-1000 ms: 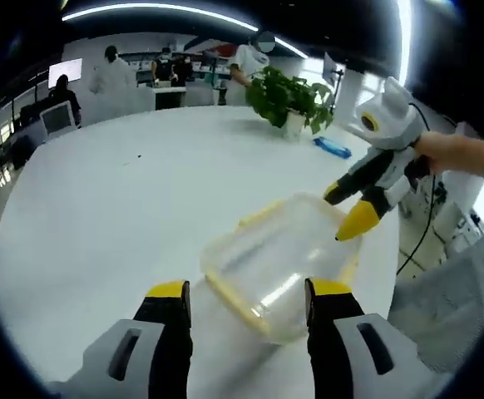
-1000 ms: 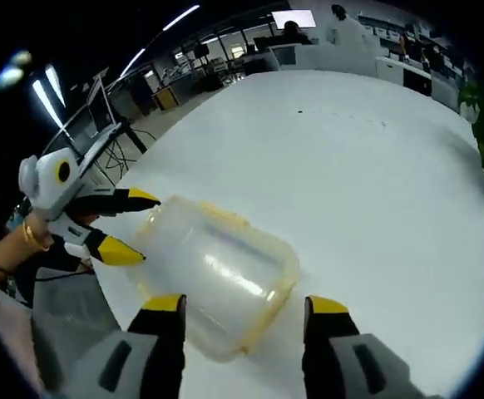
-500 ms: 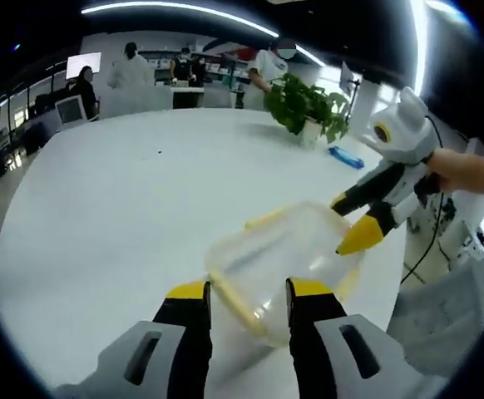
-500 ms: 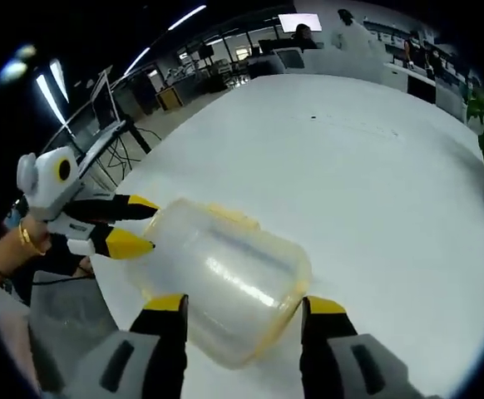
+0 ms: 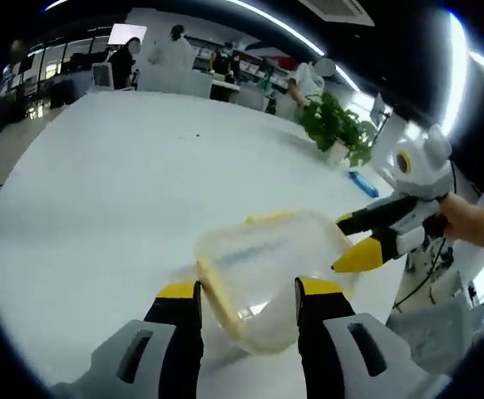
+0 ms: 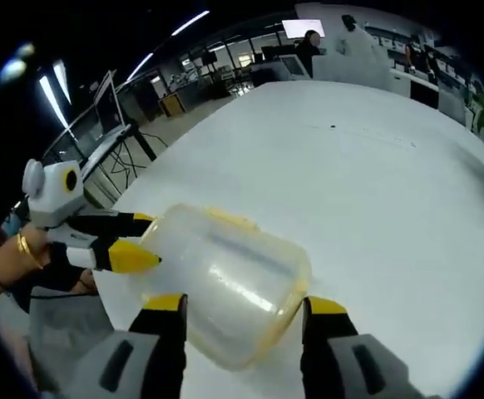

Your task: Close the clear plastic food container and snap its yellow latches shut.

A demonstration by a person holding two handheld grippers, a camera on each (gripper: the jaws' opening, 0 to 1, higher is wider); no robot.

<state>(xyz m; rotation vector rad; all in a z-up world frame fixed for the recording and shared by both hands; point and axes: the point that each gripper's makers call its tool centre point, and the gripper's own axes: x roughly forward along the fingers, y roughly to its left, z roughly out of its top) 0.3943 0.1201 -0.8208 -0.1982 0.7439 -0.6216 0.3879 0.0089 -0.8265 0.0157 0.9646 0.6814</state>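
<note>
Your left gripper (image 5: 246, 293) sat low with jaws spread, straddling one end of the clear container (image 5: 267, 266) on the white table (image 5: 92, 199). Your right gripper (image 6: 245, 306), jaws likewise parted, flanked the opposite end, tips just beside its wall. The yellow latch (image 6: 234, 219) showed along the rim.

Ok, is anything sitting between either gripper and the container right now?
Nothing visible. The container lies directly between the open left gripper and right gripper, with bare white table around it; the potted plant stands well beyond.
</note>
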